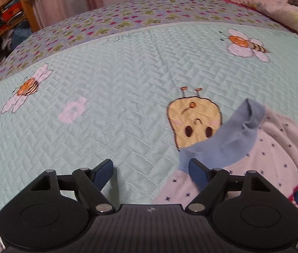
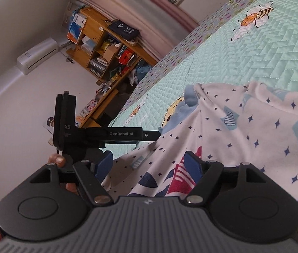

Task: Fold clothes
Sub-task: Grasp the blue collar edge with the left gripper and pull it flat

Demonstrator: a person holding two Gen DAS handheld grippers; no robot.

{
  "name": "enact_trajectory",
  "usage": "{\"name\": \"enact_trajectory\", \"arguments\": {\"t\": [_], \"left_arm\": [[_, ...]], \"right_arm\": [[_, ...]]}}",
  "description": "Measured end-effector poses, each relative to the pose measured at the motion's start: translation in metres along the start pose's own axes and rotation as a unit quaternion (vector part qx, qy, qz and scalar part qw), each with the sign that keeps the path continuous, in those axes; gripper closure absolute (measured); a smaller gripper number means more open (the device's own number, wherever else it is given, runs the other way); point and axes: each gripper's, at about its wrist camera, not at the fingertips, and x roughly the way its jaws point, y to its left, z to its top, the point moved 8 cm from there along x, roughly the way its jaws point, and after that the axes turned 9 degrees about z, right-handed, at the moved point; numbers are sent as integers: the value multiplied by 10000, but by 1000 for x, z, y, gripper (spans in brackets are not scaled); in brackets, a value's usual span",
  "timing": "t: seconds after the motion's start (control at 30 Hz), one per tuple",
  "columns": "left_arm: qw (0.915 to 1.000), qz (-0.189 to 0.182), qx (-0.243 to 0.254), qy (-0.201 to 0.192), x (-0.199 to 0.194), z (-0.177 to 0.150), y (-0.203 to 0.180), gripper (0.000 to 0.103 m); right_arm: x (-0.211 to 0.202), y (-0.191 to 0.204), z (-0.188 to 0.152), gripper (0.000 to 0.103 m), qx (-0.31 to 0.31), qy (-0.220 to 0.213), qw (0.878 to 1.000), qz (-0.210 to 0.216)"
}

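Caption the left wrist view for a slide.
Open left gripper above the quilted bedspread, beside a white printed garment with blue cuff.

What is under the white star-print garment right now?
The white star-print garment lies on the mint quilted bedspread; its blue cuff overlaps the yellow bee patch. Whatever else lies beneath the fabric is covered and cannot be seen.

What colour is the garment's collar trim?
Light blue collar trim, on a white star-print garment; clearest in the left wrist view.
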Motion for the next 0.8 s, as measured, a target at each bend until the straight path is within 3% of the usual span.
{"name": "enact_trajectory", "arguments": {"t": [0.07,0.13,0.17,0.2,0.37,0.6,0.8], "left_arm": [[9999,-75,152,-33,-3,-3,-6,38],[9993,-171,318,-72,-8,-4,-14,62],[9989,-208,405,-74,-10,-4,-19,84],[9985,-217,492,-81,-13,-4,-24,91],[9963,166,814,-237,-17,-5,-35,94],[9939,569,881,-326,-19,4,-25,95],[9914,853,928,-365,-17,8,-20,95]], "right_arm": [[-3,1,0,28,-18,14,10000,-19],[-3,1,-1,28,-38,24,10000,-39],[-2,0,-1,28,-46,29,10000,-48],[-2,1,-1,28,-51,29,10000,-51],[-4,1,0,27,-44,-17,10000,-20],[-23,1,15,22,14,-544,9985,-6],[-30,4,21,21,-99,-727,9973,3]]}}
